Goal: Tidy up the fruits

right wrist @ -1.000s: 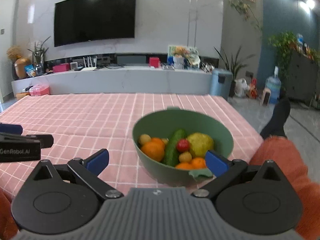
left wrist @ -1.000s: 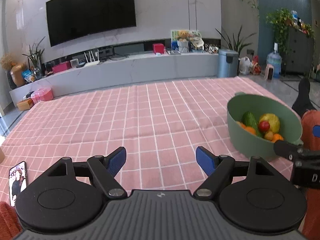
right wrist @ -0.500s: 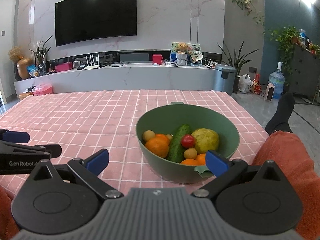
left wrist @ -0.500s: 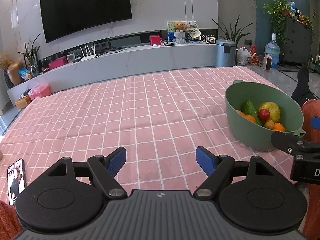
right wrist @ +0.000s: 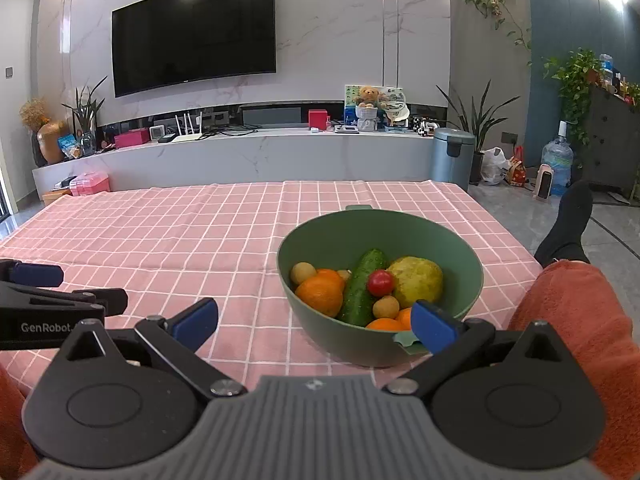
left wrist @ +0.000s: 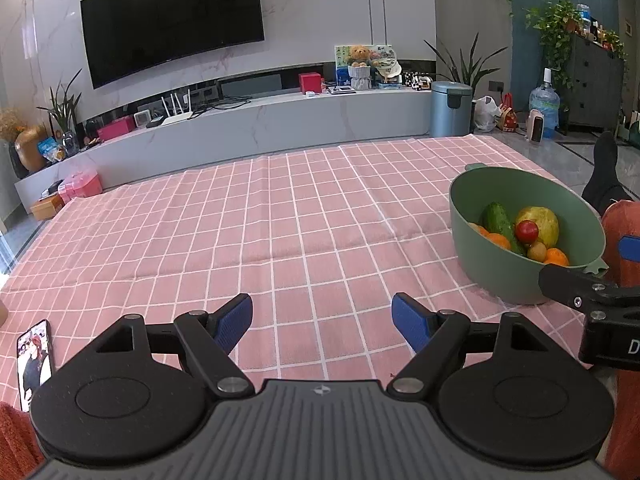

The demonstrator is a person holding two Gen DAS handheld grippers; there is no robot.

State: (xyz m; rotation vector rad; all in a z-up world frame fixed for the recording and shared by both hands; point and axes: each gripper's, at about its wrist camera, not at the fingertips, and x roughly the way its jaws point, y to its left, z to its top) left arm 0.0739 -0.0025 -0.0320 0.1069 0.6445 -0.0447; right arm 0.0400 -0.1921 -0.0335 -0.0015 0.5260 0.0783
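A green bowl (right wrist: 460, 256) stands on the pink checked cloth (right wrist: 200, 240), just beyond my right gripper (right wrist: 314, 318). It holds a cucumber (right wrist: 360, 284), a yellow-green pear-like fruit (right wrist: 418, 282), a cherry tomato (right wrist: 380, 282), oranges (right wrist: 320, 294) and small yellow round fruits (right wrist: 302, 273). My right gripper is open and empty, its right finger next to the bowl's near rim. My left gripper (left wrist: 322, 322) is open and empty over bare cloth, left of the bowl (left wrist: 500, 280). The cucumber (left wrist: 498, 222) and tomato (left wrist: 526, 231) show there too.
A phone (left wrist: 34, 362) lies on the cloth at the near left. A person's leg in orange fabric (right wrist: 576, 312) and a black-socked foot (right wrist: 568, 220) lie right of the bowl. Beyond the cloth runs a low TV bench (right wrist: 260, 152) with a bin (right wrist: 454, 158).
Both wrist views have tilted slightly upward and steadied; the bowl sits a little lower in the right view. Both grippers stayed open and empty.
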